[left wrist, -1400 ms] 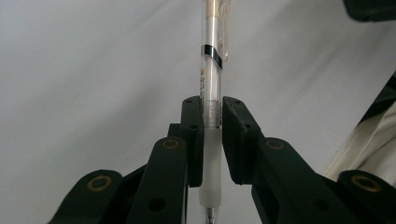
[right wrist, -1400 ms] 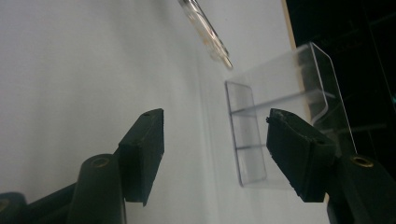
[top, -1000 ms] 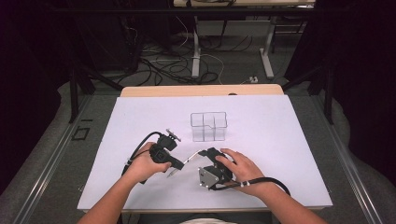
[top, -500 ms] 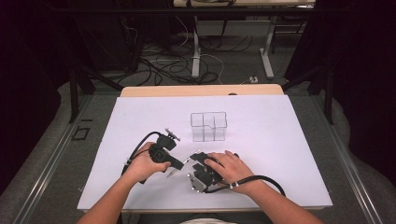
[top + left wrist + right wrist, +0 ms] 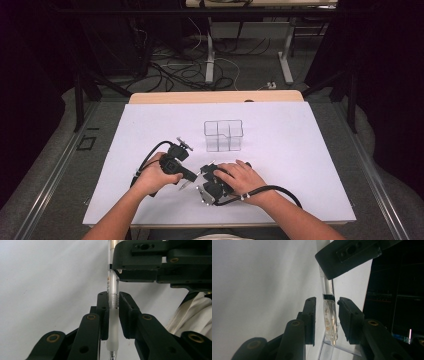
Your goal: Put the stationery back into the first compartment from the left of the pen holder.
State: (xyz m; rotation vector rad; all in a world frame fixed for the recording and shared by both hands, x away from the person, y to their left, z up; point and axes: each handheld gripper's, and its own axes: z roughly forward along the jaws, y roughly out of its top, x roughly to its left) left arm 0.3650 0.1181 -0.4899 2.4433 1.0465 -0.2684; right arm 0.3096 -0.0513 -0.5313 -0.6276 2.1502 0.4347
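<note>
A clear-barrelled pen (image 5: 112, 302) with a frosted grip stands between the jaws of my left gripper (image 5: 113, 300), which is shut on it. In the high view the left gripper (image 5: 187, 182) and right gripper (image 5: 202, 184) meet tip to tip near the front of the white sheet (image 5: 300, 165). The pen's clear end (image 5: 329, 317) sits between the jaws of my right gripper (image 5: 327, 302), which is open with a gap on each side. The right gripper's body (image 5: 150, 262) hangs over the pen's far end in the left gripper view.
A clear compartmented box (image 5: 223, 135) stands on the sheet just beyond the grippers. The table's wooden far edge (image 5: 215, 96) runs behind it. Cables trail from both grippers toward the front edge, and dark floor with table legs lies beyond.
The right hand and its gripper have moved left, closing the distance to the left gripper until their tips meet. The left hand has stayed put.
</note>
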